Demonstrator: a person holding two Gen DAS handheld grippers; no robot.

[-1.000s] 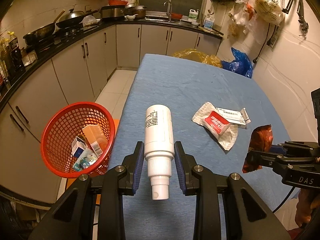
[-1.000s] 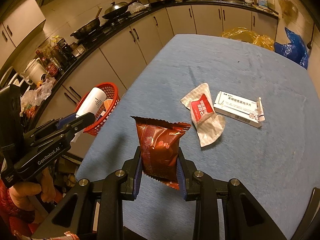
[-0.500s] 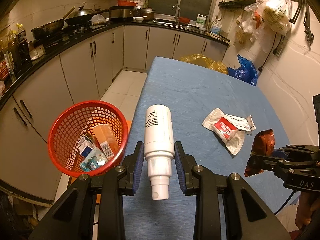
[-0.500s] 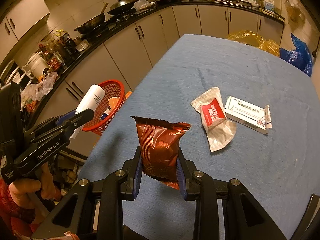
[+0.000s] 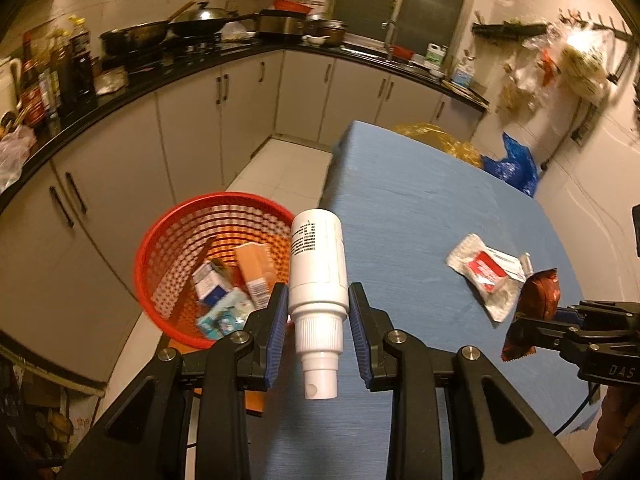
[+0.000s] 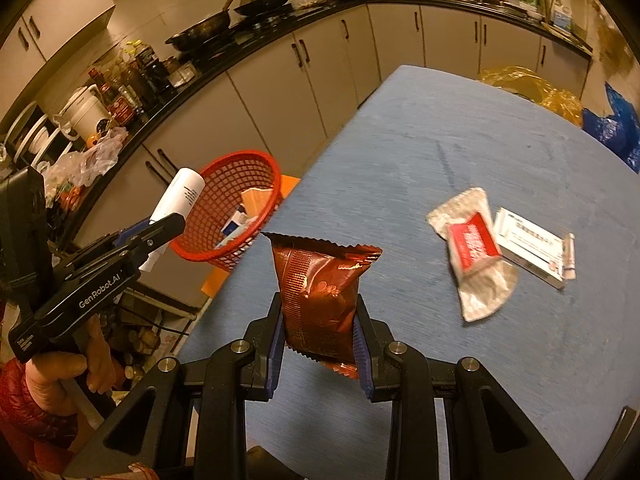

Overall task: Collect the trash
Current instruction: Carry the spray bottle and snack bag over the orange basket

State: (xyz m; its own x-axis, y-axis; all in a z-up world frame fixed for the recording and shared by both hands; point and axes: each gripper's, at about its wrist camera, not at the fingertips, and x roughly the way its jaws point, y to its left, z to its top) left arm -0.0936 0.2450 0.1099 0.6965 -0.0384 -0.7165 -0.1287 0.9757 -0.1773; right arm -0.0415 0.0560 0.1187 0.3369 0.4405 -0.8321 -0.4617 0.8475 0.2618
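Tongs clamped on trash — left tongs (image 5: 318, 330) gripping a white plastic spray bottle (image 5: 318, 264), right tongs (image 6: 318, 338) pinching a crinkled brown snack packet (image 6: 320, 300) — beside a red mesh basket (image 5: 160, 256).

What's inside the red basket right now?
The red basket holds an orange carton, a small blue-white box and a teal packet. Its near bottom is covered by the white bottle.

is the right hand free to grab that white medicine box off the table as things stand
Probably not yet. The right tongs are shut on the brown snack packet, so nothing else fits between them. The white medicine box itself lies uncovered on the blue table.
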